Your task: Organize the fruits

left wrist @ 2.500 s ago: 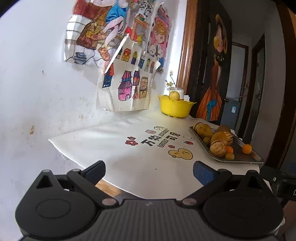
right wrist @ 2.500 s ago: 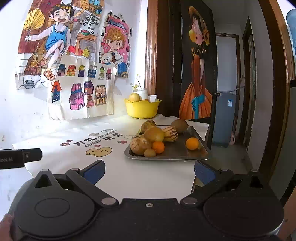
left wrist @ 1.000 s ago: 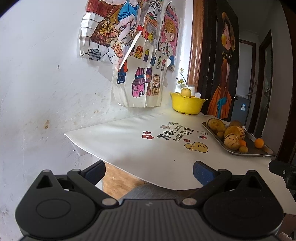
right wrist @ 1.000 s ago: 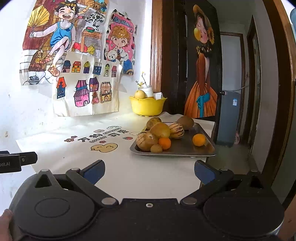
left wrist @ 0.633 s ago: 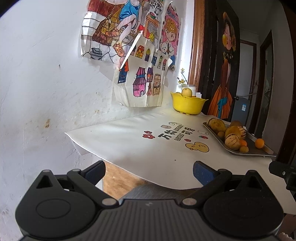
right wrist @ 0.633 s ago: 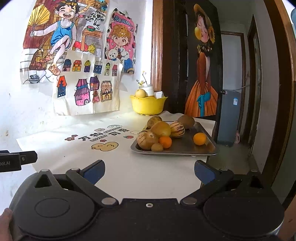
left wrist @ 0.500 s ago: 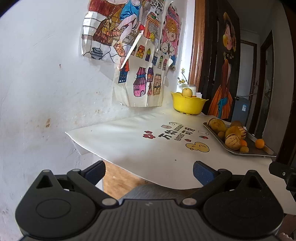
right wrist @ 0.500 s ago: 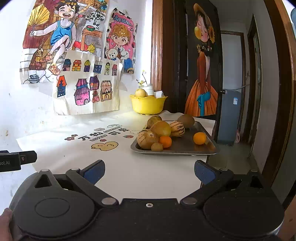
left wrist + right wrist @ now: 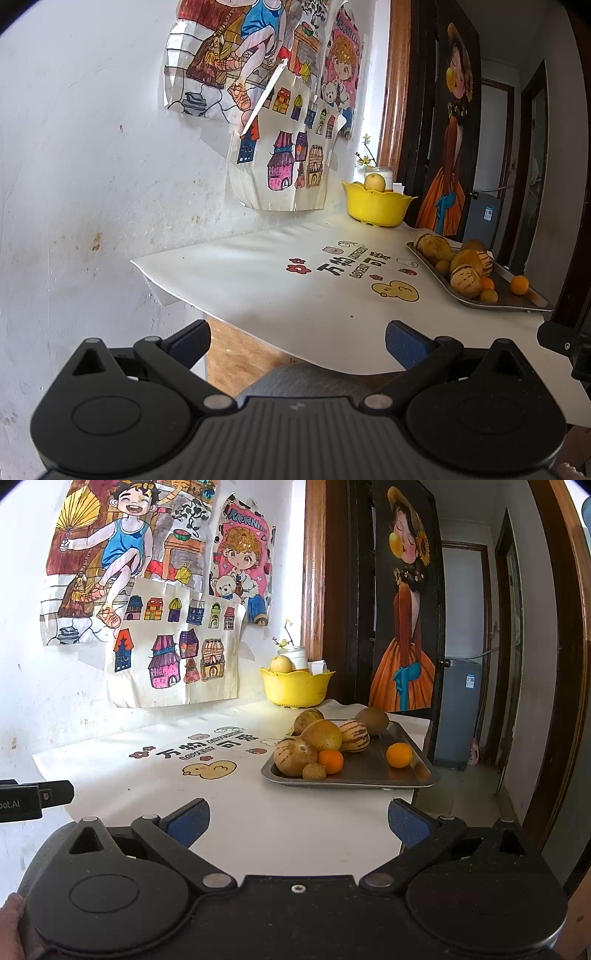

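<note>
A metal tray (image 9: 373, 779) on the white table cover holds several fruits: striped melons (image 9: 354, 734), a brown kiwi (image 9: 373, 720) and small oranges (image 9: 399, 755). The tray also shows in the left wrist view (image 9: 480, 302) at the right. A yellow bowl (image 9: 295, 688) with a pale round fruit (image 9: 280, 664) stands at the back by the wall; it shows too in the left wrist view (image 9: 376, 208). My left gripper (image 9: 297, 339) is open and empty, off the table's near left corner. My right gripper (image 9: 298, 819) is open and empty, in front of the tray.
The white table cover (image 9: 258, 280) has printed cartoon marks. Children's drawings (image 9: 155, 590) hang on the wall behind. A dark door with a painted figure (image 9: 402, 627) and a doorway lie to the right. The table's right edge drops off beside the tray.
Both grippers have drawn back a little from the table since 2.5 s ago; the left view now shows the table's near corner and underside. In the last half second nothing visibly moves.
</note>
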Demonstrator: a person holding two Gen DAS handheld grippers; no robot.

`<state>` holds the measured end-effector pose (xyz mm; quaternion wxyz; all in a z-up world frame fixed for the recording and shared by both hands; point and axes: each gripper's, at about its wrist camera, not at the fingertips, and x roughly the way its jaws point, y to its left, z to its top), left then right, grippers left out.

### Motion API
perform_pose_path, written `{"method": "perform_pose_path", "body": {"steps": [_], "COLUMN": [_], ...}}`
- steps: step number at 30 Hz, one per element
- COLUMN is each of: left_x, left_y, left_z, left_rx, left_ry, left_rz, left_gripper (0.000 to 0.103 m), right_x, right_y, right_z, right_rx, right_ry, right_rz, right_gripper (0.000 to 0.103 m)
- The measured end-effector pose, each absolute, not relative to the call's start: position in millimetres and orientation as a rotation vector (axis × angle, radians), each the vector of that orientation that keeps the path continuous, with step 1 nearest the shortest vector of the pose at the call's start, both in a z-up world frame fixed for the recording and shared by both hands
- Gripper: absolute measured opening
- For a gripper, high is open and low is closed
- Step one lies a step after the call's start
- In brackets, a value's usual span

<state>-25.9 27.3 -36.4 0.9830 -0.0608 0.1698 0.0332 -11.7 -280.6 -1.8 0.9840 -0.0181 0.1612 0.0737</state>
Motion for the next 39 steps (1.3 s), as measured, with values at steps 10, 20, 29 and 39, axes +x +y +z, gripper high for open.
{"method": "perform_pose_path", "body": {"steps": [10, 20, 29, 39], "left_x": [-26.3, -26.3, -28.4, -32.3], "left_y": [27.2, 27.5, 26.3, 17.0], "left_z": [-36.5, -36.5, -35.4, -28.4], "left_rx": [-0.122, -0.125, -0.13, -0.105], "left_ry": [0.342, 0.343, 0.338, 0.321], "left_rz": [0.067, 0.067, 0.054, 0.017], "left_gripper": [0.103, 0.103, 0.103, 0.103], "right_x": [-11.7, -12.0, -12.4, -12.3], "right_y": [-280.8, -279.7, -278.6, -277.3], "right_z": [-1.1, -3.3, -6.4, -7.2], "right_rx": [-0.037, -0.037, -0.04, -0.043], "right_ry": [0.326, 0.329, 0.332, 0.333], "right_rz": [0.148, 0.148, 0.151, 0.15], "right_gripper": [0.102, 0.102, 0.102, 0.102]}}
